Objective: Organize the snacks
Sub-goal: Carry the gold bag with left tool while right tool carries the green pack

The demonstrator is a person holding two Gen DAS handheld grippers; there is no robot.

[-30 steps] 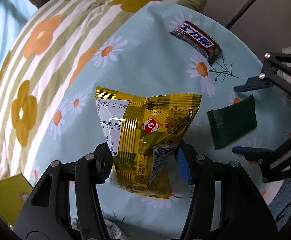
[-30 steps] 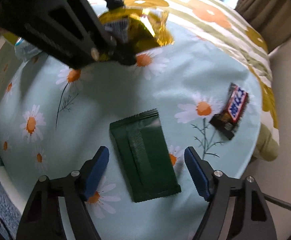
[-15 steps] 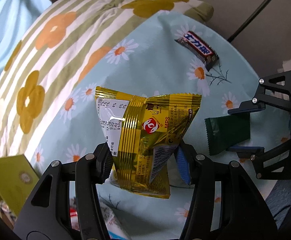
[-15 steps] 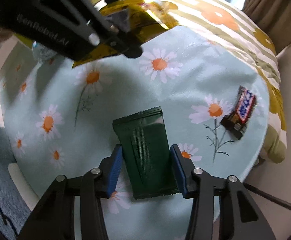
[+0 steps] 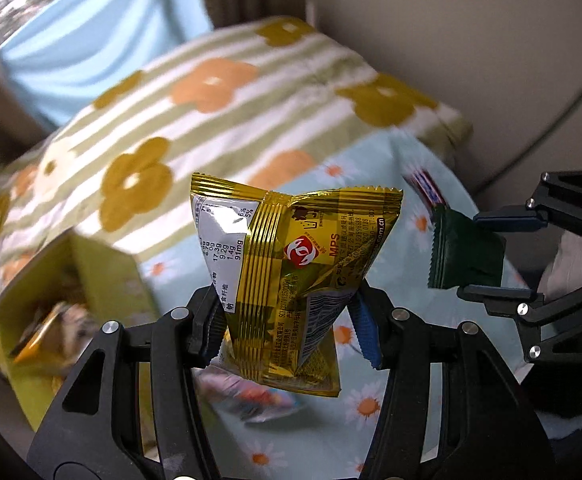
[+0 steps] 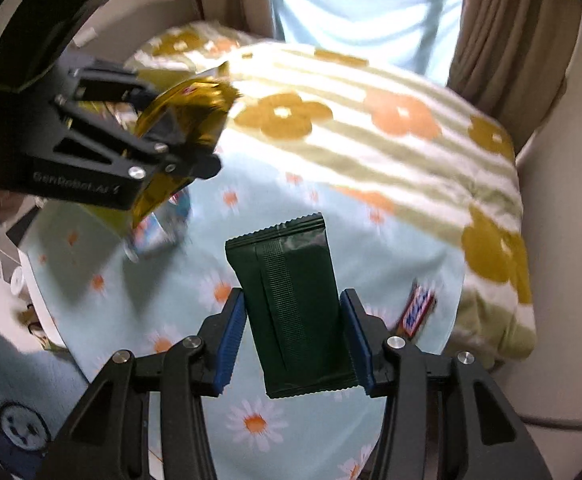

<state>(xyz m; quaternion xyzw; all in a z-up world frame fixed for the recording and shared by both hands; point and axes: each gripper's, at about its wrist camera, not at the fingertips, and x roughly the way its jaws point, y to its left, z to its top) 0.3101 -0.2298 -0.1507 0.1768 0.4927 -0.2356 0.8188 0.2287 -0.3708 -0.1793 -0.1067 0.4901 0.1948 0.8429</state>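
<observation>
Left gripper (image 5: 287, 320) clamped on gold snack packet (image 5: 291, 264), frame centre, above daisy-print cloth (image 5: 375, 408) | right gripper (image 6: 295, 340) clamped on dark green packet (image 6: 291, 300), lower centre | chocolate bar (image 6: 417, 310) lying lower right

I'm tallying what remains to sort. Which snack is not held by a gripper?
The chocolate bar with the blue-and-white label: it lies on the daisy cloth, while the gold packet and green packet are gripped in the air.
</observation>
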